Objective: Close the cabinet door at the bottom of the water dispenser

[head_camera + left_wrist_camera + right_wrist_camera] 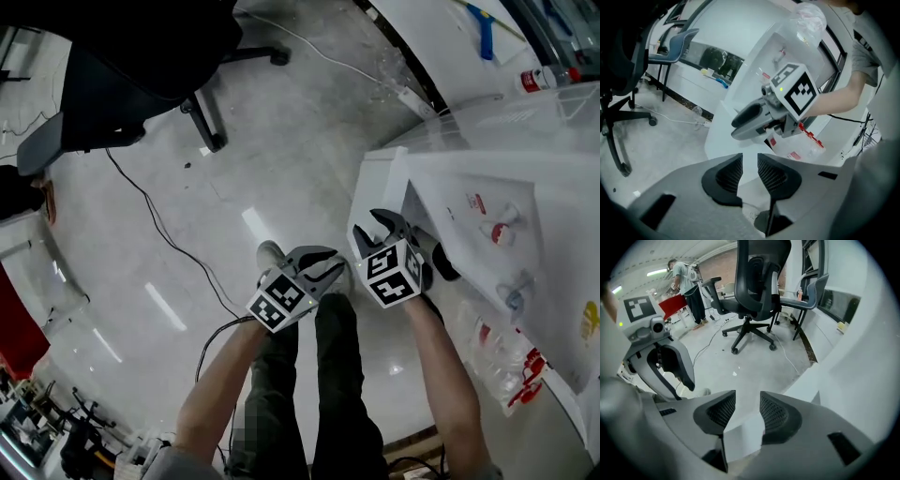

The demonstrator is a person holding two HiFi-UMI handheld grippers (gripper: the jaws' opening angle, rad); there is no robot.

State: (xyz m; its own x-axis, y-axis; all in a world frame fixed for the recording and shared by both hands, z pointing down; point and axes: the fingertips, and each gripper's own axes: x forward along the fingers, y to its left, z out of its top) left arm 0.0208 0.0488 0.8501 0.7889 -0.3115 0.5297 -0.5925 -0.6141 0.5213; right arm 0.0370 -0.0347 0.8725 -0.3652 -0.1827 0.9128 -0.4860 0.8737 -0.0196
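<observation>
Right gripper [375, 232] jaws parted astride cabinet door [379, 183] edge; left gripper [333, 265] jaws parted, empty (red labels [476, 202] unreadable).

Dark trousers [347, 394], grey sleeves [865, 58]; grey left gripper [750, 163] and right gripper [747, 403], black fingers [729, 176], checkered cubes [281, 300].

- floor [187, 169], left of frame: grey, polished, glossy, light streaks on it
- water dispenser [469, 187] and cabinet door [380, 187]: smooth white, looked plastic, faint sheen
- left gripper [750, 161], right gripper [747, 399]: matt grey plastic shells; pads [727, 174] black, ribbed
</observation>
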